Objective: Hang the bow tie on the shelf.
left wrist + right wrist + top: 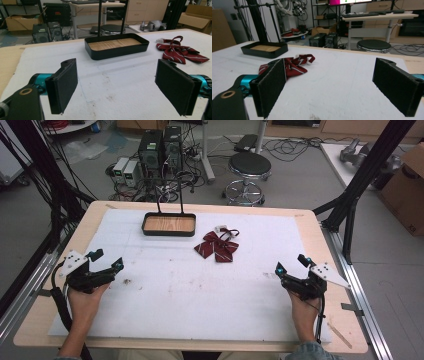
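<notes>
Your dark red striped fabric bow tie (216,247) lies crumpled on the white foam sheet (200,295) a little right of the table's middle, toward the far side, with a small white clasp at its far edge and a thin dark red strap looping out beside it. Just to its left and a bit farther away sits the shallow black rectangular tray with a wood-grain floor (169,224); nothing lies inside it, and a thin black upright frame rises from its far rim. Tray and tie are near each other but apart. Your left gripper (106,259) rests at the near left of the sheet in your left hand (86,299), jaws spread wide with nothing between them. Your right gripper (292,263) rests at the near right in your right hand (300,307), jaws likewise wide apart and holding nothing. Both are well apart from the tie. The left gripper view looks between its black pads (63,86) into the tray (116,46) straight ahead, showing the bare wooden floor plainly, with the tie (181,51) off to the right. The right gripper view puts the tie (290,65) partly behind its left pad (270,86), the tray (264,49) beyond it, and it brings out the black round stool (374,45) past the table's far edge.
</notes>
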